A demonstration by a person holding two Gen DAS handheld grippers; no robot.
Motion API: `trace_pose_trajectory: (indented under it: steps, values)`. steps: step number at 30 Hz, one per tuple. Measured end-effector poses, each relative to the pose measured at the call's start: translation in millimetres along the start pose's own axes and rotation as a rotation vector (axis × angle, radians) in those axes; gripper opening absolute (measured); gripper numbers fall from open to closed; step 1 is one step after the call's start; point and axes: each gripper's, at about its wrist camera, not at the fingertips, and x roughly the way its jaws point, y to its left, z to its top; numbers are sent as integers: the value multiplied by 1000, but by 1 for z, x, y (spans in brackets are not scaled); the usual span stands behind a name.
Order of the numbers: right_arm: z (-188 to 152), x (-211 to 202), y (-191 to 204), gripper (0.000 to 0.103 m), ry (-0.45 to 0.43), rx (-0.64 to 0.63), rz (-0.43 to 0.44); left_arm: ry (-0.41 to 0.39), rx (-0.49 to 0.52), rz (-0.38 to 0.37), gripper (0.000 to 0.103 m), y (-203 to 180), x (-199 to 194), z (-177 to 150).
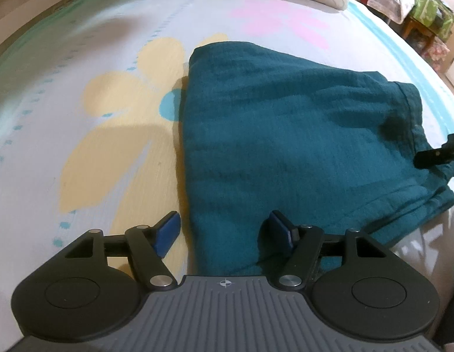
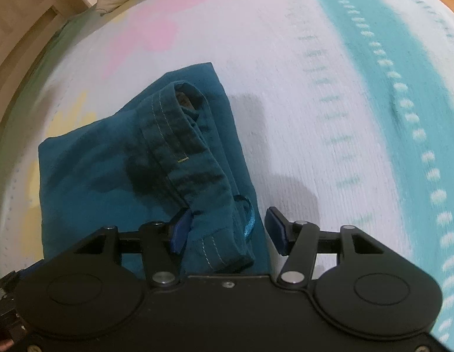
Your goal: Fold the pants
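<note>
Pants [image 1: 285, 146]: teal, folded flat on the flowered bed sheet [image 1: 109, 58]; near edge hidden behind both tools.
Left tongs [image 1: 224, 231]: tilted down, jaws wide, straddling the pants' near-left edge, gripping nothing.
Right tongs [image 2: 227, 231]: tilted down, jaws apart over the waistband [image 2: 180, 146], unclamped.

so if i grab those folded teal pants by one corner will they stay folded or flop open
Probably flop open: the pants are soft, wrinkled cloth lying in loose layers on the bed sheet. The stitched waistband looks thicker, so it may hang heavier and drag the fold apart. The crinkled weave seems unlikely to slip from the fingers.
</note>
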Motion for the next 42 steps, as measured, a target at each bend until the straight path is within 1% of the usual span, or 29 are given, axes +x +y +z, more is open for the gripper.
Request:
trace_pose_trajectory:
  steps: [1, 5, 7, 12, 15, 18, 23, 28, 30, 31, 34, 36, 38, 42]
  values:
    - [0, 1, 0, 64, 0, -1, 3, 0, -8, 2, 66, 0, 0, 0]
    - [-2, 8, 2, 75, -9, -8, 26, 4, -15, 18, 69, -2, 2, 0]
    - [-5, 8, 7, 77, -13, -33, 12, 1, -36, 22, 71, -2, 3, -1]
    - [-10, 11, 19, 88, -16, -89, -13, -38, -66, 58, 75, -8, 4, -6]
    - [-11, 14, 23, 91, -20, -103, -23, -67, -90, 83, 76, -12, 2, -11]
    - [-11, 13, 21, 94, -24, -87, -5, -80, -107, 92, 76, -12, 0, -13]
    - [-10, 8, 10, 95, -37, -22, 45, -85, -122, 84, 76, -9, -1, -13]
    - [-10, 5, 3, 94, -49, 13, 69, -66, -125, 41, 74, -1, -2, -9]
    - [-9, 5, 2, 94, -57, 22, 74, -57, -161, 7, 72, 7, -4, -5]
    - [-8, 5, 1, 94, -61, 27, 77, -55, -184, -6, 68, 12, -4, -5]
    - [-6, 5, -3, 94, -80, 50, 95, -59, -254, -27, 66, 25, -5, -3]
    - [-6, 4, -6, 94, -95, 72, 114, -57, -280, -34, 66, 32, -4, 0]
    - [-4, 3, -10, 94, -112, 95, 141, -54, -274, -31, 66, 34, -3, 4]
    - [-1, 2, -20, 94, -143, 130, 206, -57, -217, -5, 66, 31, 3, 14]
